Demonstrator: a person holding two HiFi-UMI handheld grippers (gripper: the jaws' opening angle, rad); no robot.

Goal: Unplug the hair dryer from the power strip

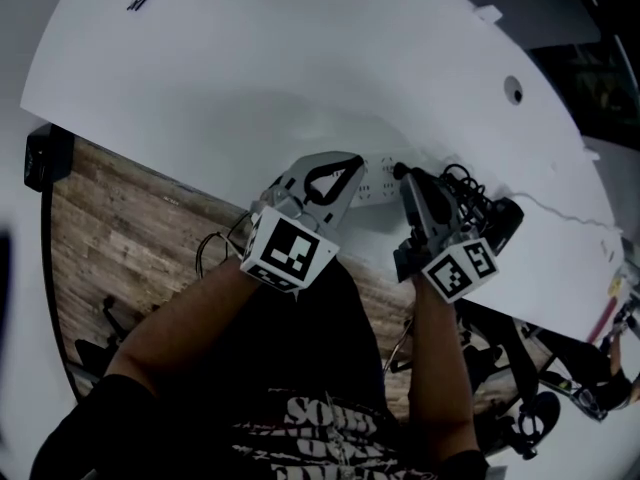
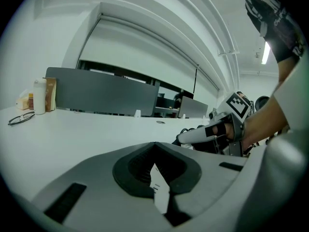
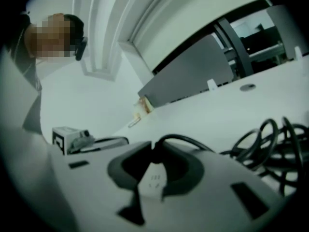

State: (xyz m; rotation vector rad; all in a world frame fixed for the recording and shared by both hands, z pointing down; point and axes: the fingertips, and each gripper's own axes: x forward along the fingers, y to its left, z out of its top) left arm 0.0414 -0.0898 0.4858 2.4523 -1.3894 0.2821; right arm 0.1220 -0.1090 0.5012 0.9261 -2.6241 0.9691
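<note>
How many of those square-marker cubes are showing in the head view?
2. One cube rides on the left gripper, by the power strip; the other cube on the right gripper, at the plug.

Two grippers (image 1: 338,173) (image 1: 412,190), one power strip (image 1: 377,192), one plug (image 3: 155,152)

Looks like an open-plan office to me. A big white shared table (image 1: 250,48) fills the top of the head view, with a round cable hole (image 1: 513,90) cut into it at upper right and wood-look floor (image 1: 120,238) at the left. In the left gripper view, grey divider panels (image 2: 101,96) stand along the table across the middle. There's a strip light (image 2: 266,52) at upper right, plus glasses (image 2: 21,118) and a bottle (image 2: 39,96) at the left edge.
</note>
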